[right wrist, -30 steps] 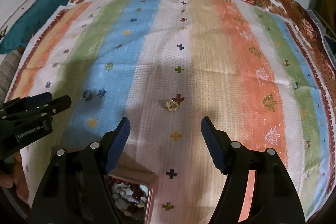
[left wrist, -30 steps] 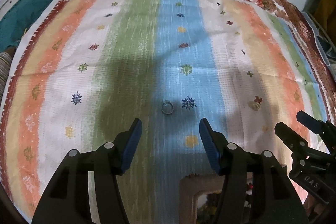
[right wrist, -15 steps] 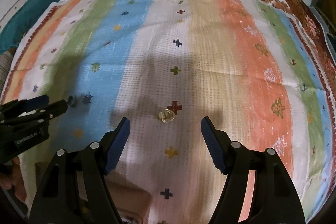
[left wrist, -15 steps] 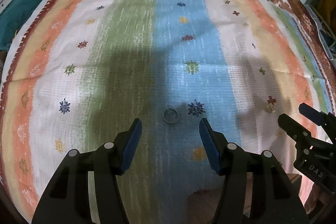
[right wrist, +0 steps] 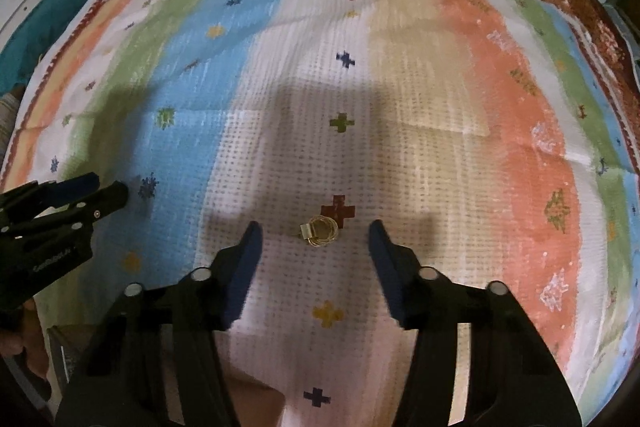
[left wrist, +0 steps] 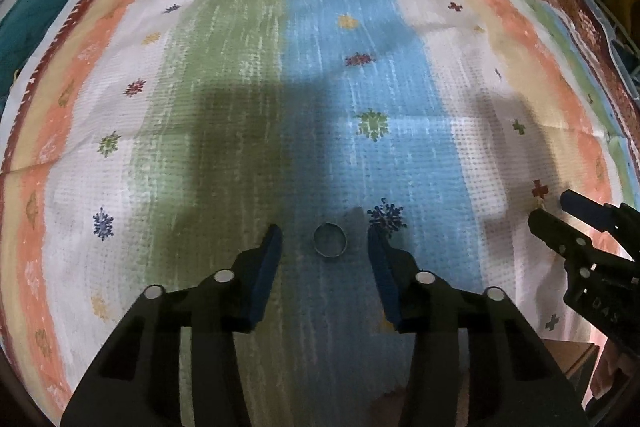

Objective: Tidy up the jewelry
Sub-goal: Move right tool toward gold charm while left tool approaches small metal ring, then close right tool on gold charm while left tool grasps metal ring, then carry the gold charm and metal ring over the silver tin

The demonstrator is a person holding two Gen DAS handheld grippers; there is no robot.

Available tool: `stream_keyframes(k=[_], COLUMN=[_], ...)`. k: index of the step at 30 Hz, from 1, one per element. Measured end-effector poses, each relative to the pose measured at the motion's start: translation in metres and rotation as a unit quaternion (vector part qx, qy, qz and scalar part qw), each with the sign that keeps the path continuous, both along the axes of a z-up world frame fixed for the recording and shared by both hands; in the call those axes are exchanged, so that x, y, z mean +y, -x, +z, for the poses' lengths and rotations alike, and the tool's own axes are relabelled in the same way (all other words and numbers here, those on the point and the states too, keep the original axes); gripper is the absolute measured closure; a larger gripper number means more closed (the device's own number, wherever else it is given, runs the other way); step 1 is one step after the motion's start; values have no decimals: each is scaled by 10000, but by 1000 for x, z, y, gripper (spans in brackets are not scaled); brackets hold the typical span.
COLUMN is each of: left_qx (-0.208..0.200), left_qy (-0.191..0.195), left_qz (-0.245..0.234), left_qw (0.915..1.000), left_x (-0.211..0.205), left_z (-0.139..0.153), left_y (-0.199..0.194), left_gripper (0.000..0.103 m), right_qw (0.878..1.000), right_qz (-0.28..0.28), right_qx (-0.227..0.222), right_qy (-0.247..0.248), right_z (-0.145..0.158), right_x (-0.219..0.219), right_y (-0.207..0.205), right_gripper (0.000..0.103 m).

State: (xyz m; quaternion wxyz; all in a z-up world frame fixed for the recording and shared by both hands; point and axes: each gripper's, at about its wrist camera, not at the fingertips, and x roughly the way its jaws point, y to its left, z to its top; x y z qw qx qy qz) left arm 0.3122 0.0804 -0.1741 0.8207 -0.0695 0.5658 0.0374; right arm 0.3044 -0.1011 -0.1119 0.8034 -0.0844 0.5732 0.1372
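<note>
Left wrist view: the left gripper (left wrist: pixel 324 239) is held wide open, a plain silver ring (left wrist: pixel 329 240) lying flat on the blue stripe of the striped cloth (left wrist: pixel 224 75) between its fingertips. In the right wrist view the right gripper (right wrist: pixel 314 237) is likewise spread — a gold ring (right wrist: pixel 320 231) is framed beside a red cross motif (right wrist: pixel 338 209). A flat ring could be skidded away or the weave pinched, should the fingertips be closed too high or too low.
</note>
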Motion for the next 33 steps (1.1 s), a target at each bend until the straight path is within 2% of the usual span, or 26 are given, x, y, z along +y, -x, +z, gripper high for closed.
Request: stream_keyframes(k=[4,6,7,12,23,33], left_qx=[78,70,66,36,-84,-310], left_qy=[-31,-113,-118,-130,-103,48], left_qz=[-56,-78,-71,-78,10,-9], left_qw=[9999,9999,9999,9999,9999,9995], left_x=[-3,-3,-2,-2,3,-2], left_z=[-5,-6,-6,-6,6,32], left_y=[-2,-1,-1,0,5,22], left_gripper=[76,80,83,85,85,85], right_qw=[10000,9999,9998,9999,9997,9994], right_qz=[-41,-46,-58,12,-40,-81], right_qx=[60,101,126,157,153,-19], right_qy=[-53,-86,-113,-71,-181,-334], right_z=[-5,-7,-9,-11,-3,24], right_x=[0,1,1,4,0,-10], right_y=[-5,-7,-8,-6,-4,13], right_gripper=[56,66,67,87,90,90])
